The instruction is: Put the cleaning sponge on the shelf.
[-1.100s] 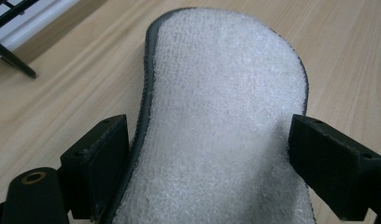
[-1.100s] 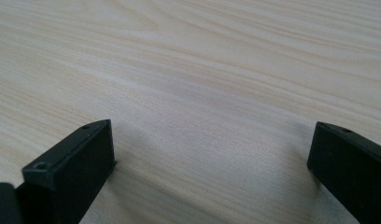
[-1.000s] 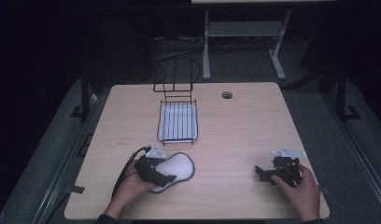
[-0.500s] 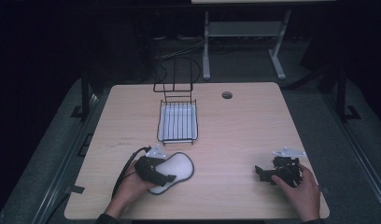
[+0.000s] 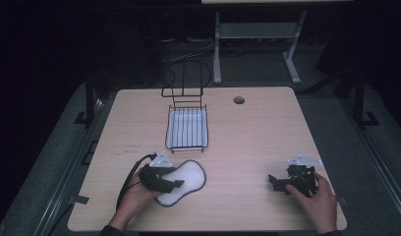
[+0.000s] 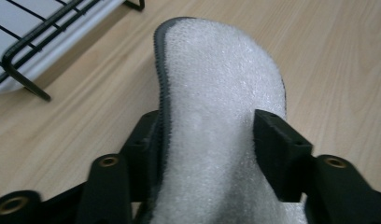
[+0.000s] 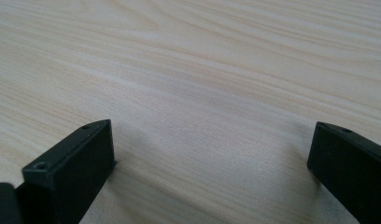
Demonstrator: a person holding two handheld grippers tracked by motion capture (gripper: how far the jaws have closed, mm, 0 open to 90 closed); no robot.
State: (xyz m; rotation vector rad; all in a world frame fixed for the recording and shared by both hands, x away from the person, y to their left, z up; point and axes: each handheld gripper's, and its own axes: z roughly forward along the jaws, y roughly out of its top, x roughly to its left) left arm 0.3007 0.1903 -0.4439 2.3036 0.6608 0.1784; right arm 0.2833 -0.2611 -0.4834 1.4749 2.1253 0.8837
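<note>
The left gripper point(image 5: 175, 184) is pinching a white insole point(image 6: 216, 121) at its heel end, just in front of the rack point(image 5: 186, 129). The soft foam is bowing between the jaws and could slip or fold if swung fast. Right of the rack, the table point(image 5: 257, 132) is lying bare. The right gripper point(image 5: 273, 180) is resting wide, near the front-right edge.

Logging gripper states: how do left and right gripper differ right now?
The left gripper is shut on the white insole; the right gripper is open, holding nothing. The left sits near the wire rack; the right rests over bare table. Both are hand-held, low at the table's near edge.
</note>
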